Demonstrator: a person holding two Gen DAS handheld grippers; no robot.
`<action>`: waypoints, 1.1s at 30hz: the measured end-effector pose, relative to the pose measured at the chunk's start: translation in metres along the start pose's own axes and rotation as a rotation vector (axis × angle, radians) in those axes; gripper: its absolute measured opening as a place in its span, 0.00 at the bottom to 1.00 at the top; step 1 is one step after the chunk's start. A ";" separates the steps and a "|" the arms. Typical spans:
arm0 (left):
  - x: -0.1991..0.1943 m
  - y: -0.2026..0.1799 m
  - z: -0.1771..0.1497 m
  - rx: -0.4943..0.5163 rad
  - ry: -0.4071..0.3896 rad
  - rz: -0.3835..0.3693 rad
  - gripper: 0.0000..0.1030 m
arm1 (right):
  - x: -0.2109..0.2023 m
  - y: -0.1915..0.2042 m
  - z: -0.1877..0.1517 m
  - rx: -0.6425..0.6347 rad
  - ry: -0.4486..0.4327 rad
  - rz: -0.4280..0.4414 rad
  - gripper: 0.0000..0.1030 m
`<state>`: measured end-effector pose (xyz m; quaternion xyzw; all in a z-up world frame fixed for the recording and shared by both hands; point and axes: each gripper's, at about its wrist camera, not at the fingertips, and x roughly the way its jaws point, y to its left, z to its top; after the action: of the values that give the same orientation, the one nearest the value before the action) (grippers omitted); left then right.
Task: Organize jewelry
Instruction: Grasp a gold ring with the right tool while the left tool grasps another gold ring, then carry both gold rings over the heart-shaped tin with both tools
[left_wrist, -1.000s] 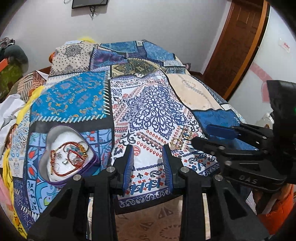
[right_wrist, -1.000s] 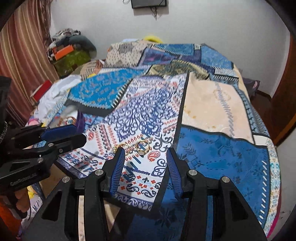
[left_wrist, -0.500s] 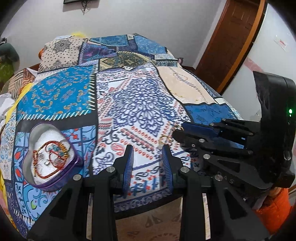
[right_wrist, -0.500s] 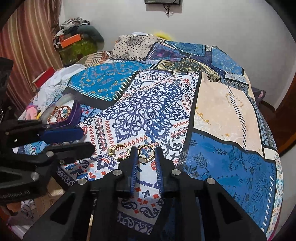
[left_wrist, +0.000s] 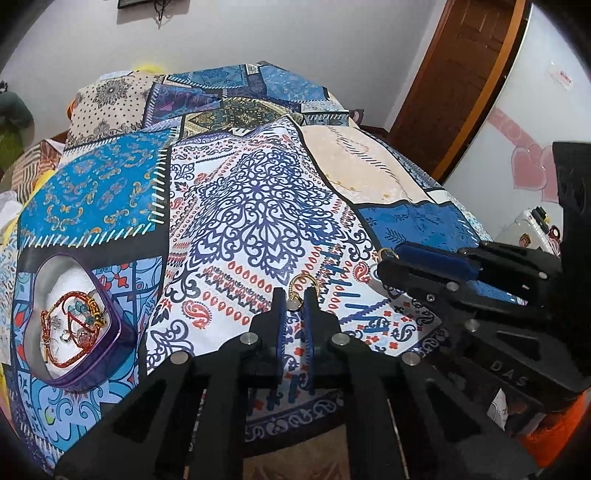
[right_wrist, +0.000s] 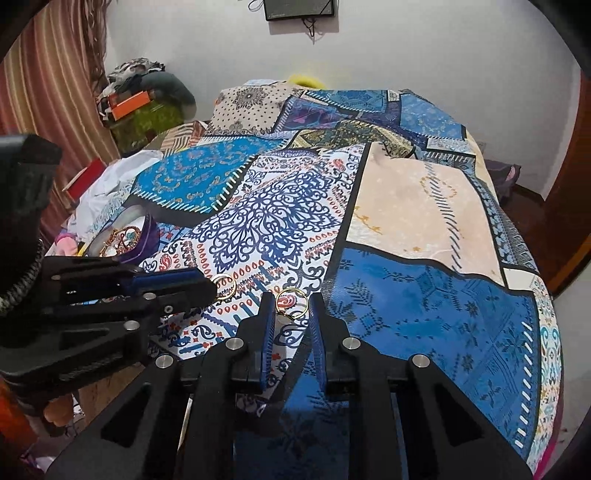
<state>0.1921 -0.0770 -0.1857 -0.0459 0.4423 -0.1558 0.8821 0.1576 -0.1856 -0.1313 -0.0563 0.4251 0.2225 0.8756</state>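
Two matte black handheld grippers, the left gripper (left_wrist: 294, 306) and the right gripper (right_wrist: 291, 308), carry blue ribbed pads (left_wrist: 279, 325) on their fingers and round silver screws (left_wrist: 248, 338) at the linkage joints. Raised lettering on the right unit's side appears to read "DAS". A braided grey cable (right_wrist: 18, 284) trails from the left unit's boxy black body.
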 end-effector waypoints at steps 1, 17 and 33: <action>-0.001 0.000 0.000 0.000 -0.001 -0.001 0.07 | -0.002 0.000 0.001 0.003 -0.008 0.002 0.16; -0.056 0.008 0.006 -0.012 -0.114 0.030 0.07 | -0.034 0.028 0.023 -0.017 -0.111 0.018 0.16; -0.136 0.038 0.001 -0.052 -0.267 0.129 0.07 | -0.070 0.080 0.045 -0.066 -0.247 0.095 0.16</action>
<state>0.1254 0.0018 -0.0891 -0.0606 0.3268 -0.0795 0.9398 0.1171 -0.1253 -0.0418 -0.0373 0.3086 0.2828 0.9074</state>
